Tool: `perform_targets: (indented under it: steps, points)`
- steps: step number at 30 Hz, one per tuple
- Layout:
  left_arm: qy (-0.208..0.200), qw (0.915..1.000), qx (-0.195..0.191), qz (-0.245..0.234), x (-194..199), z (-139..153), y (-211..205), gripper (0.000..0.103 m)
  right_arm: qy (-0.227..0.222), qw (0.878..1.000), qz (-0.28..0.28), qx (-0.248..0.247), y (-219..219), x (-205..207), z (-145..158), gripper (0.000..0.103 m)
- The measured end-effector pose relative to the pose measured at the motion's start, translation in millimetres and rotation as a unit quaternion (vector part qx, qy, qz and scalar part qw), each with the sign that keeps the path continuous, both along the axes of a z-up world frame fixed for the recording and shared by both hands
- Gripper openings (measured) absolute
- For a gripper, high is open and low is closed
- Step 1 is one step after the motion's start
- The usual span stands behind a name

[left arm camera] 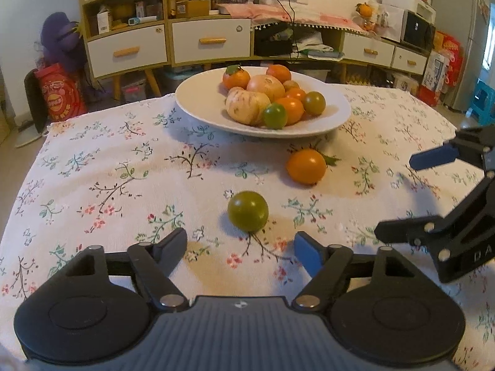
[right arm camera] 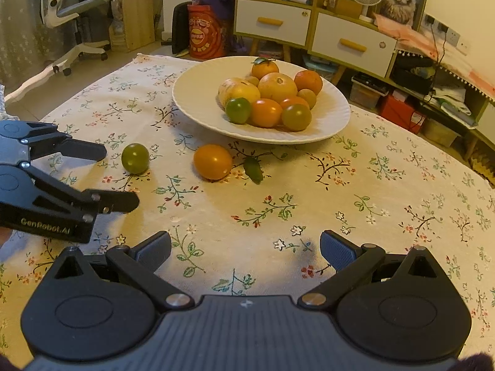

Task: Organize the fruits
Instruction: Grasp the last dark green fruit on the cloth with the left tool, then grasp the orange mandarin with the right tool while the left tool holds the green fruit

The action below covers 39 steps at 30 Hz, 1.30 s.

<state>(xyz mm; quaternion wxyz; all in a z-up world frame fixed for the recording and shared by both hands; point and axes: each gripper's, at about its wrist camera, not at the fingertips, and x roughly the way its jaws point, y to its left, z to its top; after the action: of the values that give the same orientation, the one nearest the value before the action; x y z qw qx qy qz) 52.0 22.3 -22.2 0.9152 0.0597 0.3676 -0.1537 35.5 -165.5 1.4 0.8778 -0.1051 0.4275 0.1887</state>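
Note:
A green round fruit (left arm camera: 248,211) (right arm camera: 135,158) lies on the flowered tablecloth just ahead of my left gripper (left arm camera: 239,241) (right arm camera: 119,177), whose jaws stand open and apart from it. An orange fruit (left arm camera: 306,167) (right arm camera: 213,161) with a leaf (right arm camera: 253,165) rests beyond it, near the white plate (left arm camera: 198,105) (right arm camera: 191,99). The plate holds several orange, yellow and green fruits in a heap. My right gripper (right arm camera: 246,242) (left arm camera: 397,196) hovers open over bare cloth to the right of both loose fruits, with nothing between its fingers.
The tablecloth (left arm camera: 108,170) ends at the table's far edge behind the plate. Past it stand a cabinet with white drawers (left arm camera: 210,43), a red bag (left arm camera: 60,92) and an office chair (right arm camera: 71,9) on the floor.

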Motion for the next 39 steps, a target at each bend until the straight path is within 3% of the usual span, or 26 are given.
perform_targets:
  steps: [19,39]
  points:
    - [0.004,0.9997,-0.022,-0.001,9.8,4.9,-9.5,0.008,-0.007,1.000,-0.001,0.006,7.5,6.7,1.5,0.102]
    - [0.018,0.9996,-0.018,0.012,6.0,13.3,-1.7,0.005,-0.004,1.000,-0.008,0.015,12.7,13.6,0.9,0.100]
